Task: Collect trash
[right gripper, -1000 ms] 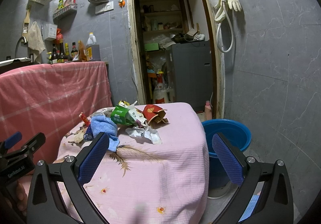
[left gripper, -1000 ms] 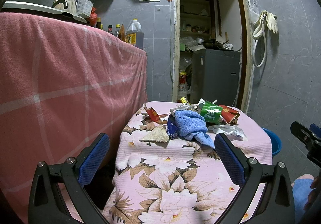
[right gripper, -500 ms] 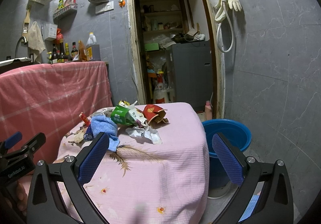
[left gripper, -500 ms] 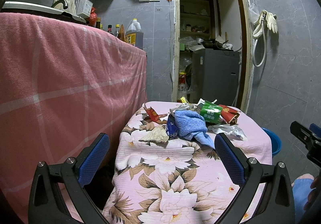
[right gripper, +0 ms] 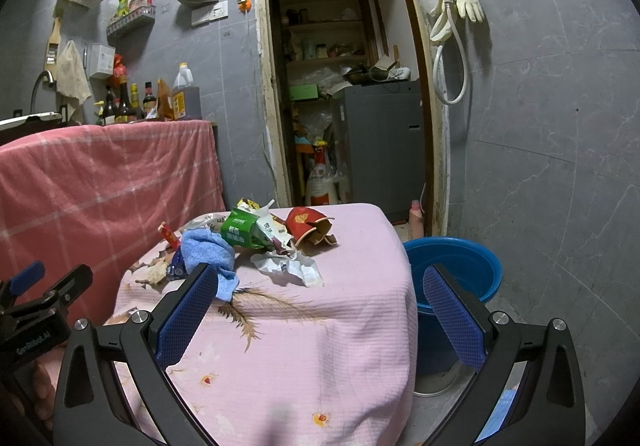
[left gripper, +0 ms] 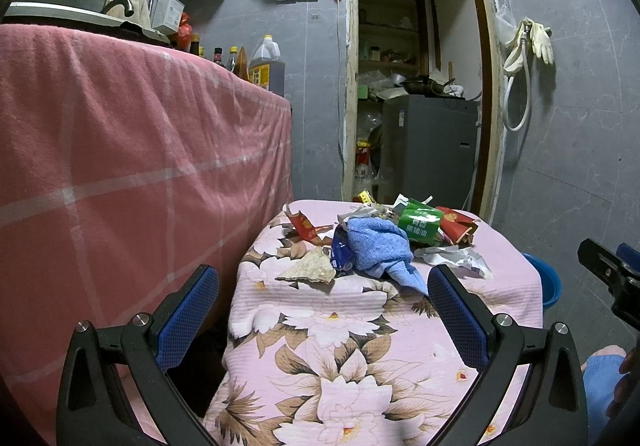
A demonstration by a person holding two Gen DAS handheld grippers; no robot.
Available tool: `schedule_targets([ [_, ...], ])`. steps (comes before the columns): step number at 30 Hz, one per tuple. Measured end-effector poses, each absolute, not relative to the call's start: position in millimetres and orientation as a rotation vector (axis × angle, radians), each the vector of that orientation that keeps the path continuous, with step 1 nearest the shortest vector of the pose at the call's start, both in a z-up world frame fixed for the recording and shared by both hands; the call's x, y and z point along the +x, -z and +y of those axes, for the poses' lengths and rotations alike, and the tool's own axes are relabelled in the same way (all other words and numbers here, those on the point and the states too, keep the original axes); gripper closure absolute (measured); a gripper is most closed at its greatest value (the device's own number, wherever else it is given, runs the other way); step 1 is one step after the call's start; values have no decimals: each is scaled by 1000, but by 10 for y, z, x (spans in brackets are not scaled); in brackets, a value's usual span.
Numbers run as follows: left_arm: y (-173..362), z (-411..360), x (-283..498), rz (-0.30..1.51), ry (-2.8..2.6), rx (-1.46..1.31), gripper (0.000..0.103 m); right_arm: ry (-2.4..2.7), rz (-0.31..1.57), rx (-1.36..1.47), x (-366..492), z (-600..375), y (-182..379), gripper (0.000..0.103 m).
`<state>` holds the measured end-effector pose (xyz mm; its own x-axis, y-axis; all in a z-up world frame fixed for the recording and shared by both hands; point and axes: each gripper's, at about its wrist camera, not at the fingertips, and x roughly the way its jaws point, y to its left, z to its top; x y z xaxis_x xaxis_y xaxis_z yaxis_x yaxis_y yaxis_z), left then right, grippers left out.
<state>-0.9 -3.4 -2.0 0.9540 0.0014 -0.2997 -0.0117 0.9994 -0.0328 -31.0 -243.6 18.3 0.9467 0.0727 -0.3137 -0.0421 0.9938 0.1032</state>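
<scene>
Nothing has moved since the earlier frames: both grippers hover short of the pile, left gripper and right gripper each with its two blue-padded fingers spread wide and empty. On the flowered pink surface lies the trash: one crushed green carton, one torn red paper cup, one crumpled white wrapper, beside one blue cloth. One blue basin sits on the floor, right.
</scene>
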Motion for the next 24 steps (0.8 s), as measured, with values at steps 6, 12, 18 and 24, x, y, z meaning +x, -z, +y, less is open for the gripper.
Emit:
schedule_targets([
  [6,-21,-36,16,303,-9,-36,1,-59,335,91,-226,-2420,-203,0],
  [12,-81,-48,177,293,-21,-48,1,-61,324,97,-69,-2485,-274,0],
  [18,-152,-88,400,291,-28,-22,1,-55,310,87,74,-2539,-308,0],
  [24,-137,-140,622,316,-8,-11,1,-59,309,68,228,-2551,-288,0],
])
